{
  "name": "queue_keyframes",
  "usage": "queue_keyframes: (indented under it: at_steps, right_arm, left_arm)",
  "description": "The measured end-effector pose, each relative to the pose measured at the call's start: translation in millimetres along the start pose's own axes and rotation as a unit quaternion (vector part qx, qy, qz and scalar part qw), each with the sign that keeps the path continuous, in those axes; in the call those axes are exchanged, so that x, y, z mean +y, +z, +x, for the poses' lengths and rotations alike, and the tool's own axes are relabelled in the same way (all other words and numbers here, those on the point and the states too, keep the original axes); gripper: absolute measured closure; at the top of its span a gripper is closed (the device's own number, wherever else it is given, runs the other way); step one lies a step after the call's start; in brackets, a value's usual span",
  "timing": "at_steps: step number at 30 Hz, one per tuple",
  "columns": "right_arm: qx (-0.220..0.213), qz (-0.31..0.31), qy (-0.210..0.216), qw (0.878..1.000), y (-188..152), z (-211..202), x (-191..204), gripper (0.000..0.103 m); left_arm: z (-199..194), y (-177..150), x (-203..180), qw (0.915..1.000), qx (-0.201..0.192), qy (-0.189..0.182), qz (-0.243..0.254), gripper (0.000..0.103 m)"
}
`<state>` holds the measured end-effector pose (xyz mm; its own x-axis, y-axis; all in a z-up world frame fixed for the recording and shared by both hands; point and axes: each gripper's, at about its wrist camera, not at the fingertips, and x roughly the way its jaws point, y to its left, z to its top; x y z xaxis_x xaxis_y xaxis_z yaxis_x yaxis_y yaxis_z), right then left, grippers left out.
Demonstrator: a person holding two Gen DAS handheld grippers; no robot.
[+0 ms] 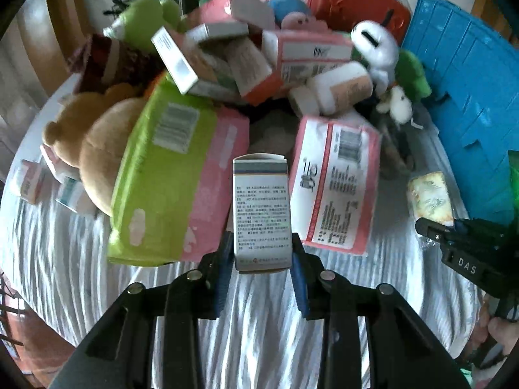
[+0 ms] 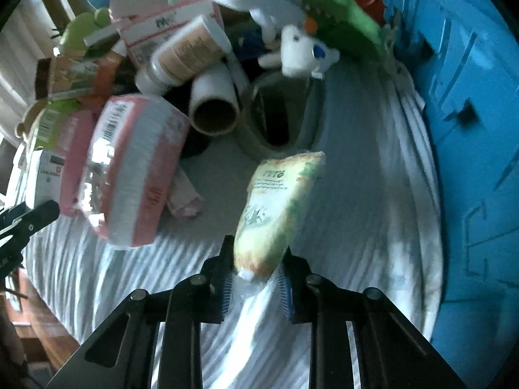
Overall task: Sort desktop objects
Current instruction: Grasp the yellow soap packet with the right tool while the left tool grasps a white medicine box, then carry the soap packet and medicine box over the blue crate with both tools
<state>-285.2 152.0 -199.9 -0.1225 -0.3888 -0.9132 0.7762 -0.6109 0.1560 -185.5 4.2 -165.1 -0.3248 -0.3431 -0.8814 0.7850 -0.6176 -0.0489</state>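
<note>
My left gripper [image 1: 262, 253] is shut on a white medicine box [image 1: 261, 214] with printed text, held above the striped cloth in front of the pile. My right gripper [image 2: 256, 269] is shut on a small tissue pack [image 2: 275, 210] with green and yellow print, held above the cloth. The right gripper also shows at the right edge of the left wrist view [image 1: 454, 236], with the tissue pack [image 1: 429, 197] in it. The pile holds pink packs [image 1: 337, 181], a green and pink pack [image 1: 168, 178], small boxes and plush toys.
A blue plastic crate [image 1: 470, 97] stands at the right, seen also in the right wrist view [image 2: 470, 129]. A red case [image 1: 356, 0] is at the back. A brown plush bear [image 1: 97, 142] lies left. A cardboard tube [image 2: 214, 110] and tape roll [image 2: 275, 120] lie mid-pile.
</note>
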Motion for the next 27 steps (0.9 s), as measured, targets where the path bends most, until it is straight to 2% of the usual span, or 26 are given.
queue_keyframes:
  at_steps: [1, 3, 8, 9, 10, 14, 22, 27]
  right_arm:
    - [-0.004, -0.003, 0.000, 1.000, 1, -6, 2, 0.079]
    - [-0.016, -0.009, 0.001, 1.000, 3, -20, 6, 0.079]
    - [-0.052, -0.025, 0.003, 0.998, 14, -59, 24, 0.079]
    - [-0.058, -0.025, 0.003, 0.998, 11, -59, 26, 0.079]
    - [-0.064, -0.027, 0.004, 0.998, 22, -56, 32, 0.079]
    - [-0.097, -0.032, 0.008, 0.995, 29, -82, 40, 0.079]
    - [-0.175, -0.032, 0.000, 0.984, 28, -149, 45, 0.079]
    - [-0.235, -0.026, -0.027, 0.971, 17, -206, 39, 0.079]
  left_arm:
    - [-3, -6, 0, 1.0000, -0.003, 0.001, 0.000, 0.071]
    - [-3, 11, 0, 0.9999, -0.010, 0.003, 0.000, 0.071]
    - [-18, 13, 0, 0.9996, -0.028, 0.001, 0.002, 0.071]
    - [-22, 15, -2, 0.9994, -0.034, 0.000, 0.003, 0.071]
    - [-29, 17, -3, 0.9991, -0.042, -0.001, 0.004, 0.071]
    - [-53, 22, -7, 0.9973, -0.072, 0.000, 0.011, 0.071]
    - [-109, 33, -26, 0.9894, -0.141, -0.010, 0.034, 0.071]
    - [-136, 38, -55, 0.9814, -0.180, -0.030, 0.059, 0.071]
